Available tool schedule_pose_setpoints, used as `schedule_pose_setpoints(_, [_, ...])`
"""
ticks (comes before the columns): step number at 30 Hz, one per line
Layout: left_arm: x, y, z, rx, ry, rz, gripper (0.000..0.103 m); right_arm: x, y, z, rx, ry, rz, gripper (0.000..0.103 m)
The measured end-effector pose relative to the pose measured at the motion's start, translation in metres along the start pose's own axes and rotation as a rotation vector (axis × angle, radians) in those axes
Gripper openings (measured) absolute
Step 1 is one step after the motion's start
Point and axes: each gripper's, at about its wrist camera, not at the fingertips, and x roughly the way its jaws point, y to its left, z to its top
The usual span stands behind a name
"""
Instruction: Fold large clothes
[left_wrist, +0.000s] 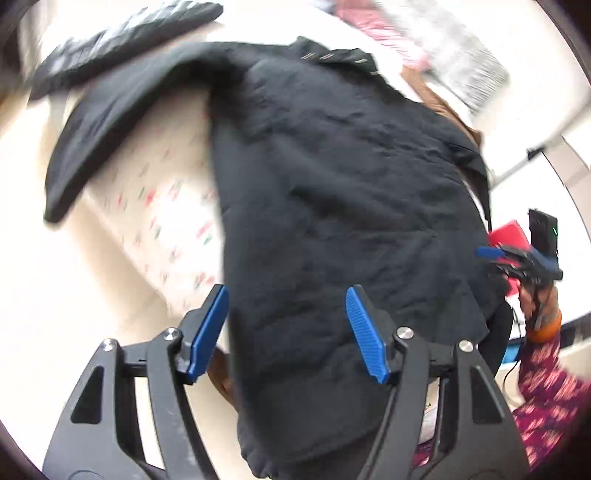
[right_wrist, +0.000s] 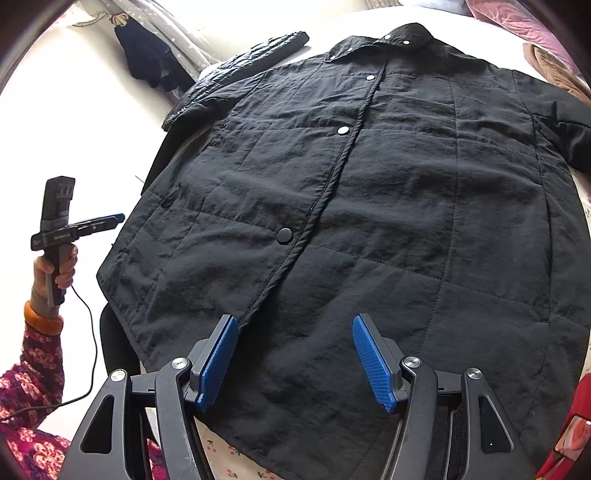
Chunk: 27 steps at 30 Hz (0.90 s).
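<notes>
Jacket, black quilted nylon with snap front (right_wrist: 369, 206), spread flat on bedsheet (right_wrist: 229, 456): soft, bulky, likely slippery; grasp hem corners; left gripper (left_wrist: 288, 328) and right gripper (right_wrist: 295, 358) both spread, empty.

There was one black quilted jacket (right_wrist: 369, 206) spread on the one bed (right_wrist: 74, 122), with five snap buttons showing down its front (the near one (right_wrist: 284, 235) dark, the far four pale). Two grippers were in view, the left gripper (left_wrist: 288, 332) and the right gripper (right_wrist: 295, 362), each with two blue pads. One second dark padded garment (right_wrist: 240, 62) lay far left.
</notes>
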Motion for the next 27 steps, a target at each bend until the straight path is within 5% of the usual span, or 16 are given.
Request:
schedule_pose_setpoints(2, [0.024, 0.015, -0.011, -0.081, 0.115, -0.038, 0.066, 0.004, -0.001, 0.0, 0.009, 0.004, -0.006, 0.066])
schedule_pose_setpoints(4, [0.041, 0.018, -0.021, -0.112, 0.181, -0.096, 0.026, 0.008, -0.003, 0.0, 0.018, 0.014, -0.019, 0.066])
schedule_pose_setpoints(7, [0.038, 0.015, -0.033, -0.096, 0.154, -0.077, 0.017, 0.011, -0.004, 0.003, 0.017, 0.024, -0.049, 0.066])
schedule_pose_setpoints(8, [0.037, 0.014, -0.035, -0.08, 0.16, -0.042, 0.019, 0.01, -0.005, 0.004, 0.012, 0.024, -0.062, 0.066])
schedule_pose_setpoints(11, [0.033, 0.016, -0.039, -0.057, 0.183, 0.097, 0.046, 0.008, -0.012, 0.007, 0.015, 0.029, -0.097, 0.066])
schedule_pose_setpoints(14, [0.004, 0.01, -0.031, -0.051, 0.075, 0.187, 0.052, -0.003, -0.027, 0.012, 0.038, 0.011, -0.129, 0.066])
schedule_pose_setpoints(16, [-0.016, 0.0, -0.021, -0.058, -0.004, 0.206, 0.071, -0.019, -0.046, 0.016, 0.072, -0.019, -0.156, 0.066])
schedule_pose_setpoints(22, [-0.026, -0.061, 0.036, 0.041, -0.136, 0.243, 0.08, -0.088, -0.131, 0.024, 0.256, -0.126, -0.283, 0.066])
schedule_pose_setpoints(27, [0.008, -0.125, 0.083, 0.176, -0.155, 0.233, 0.083, -0.149, -0.217, 0.024, 0.426, -0.213, -0.416, 0.068])
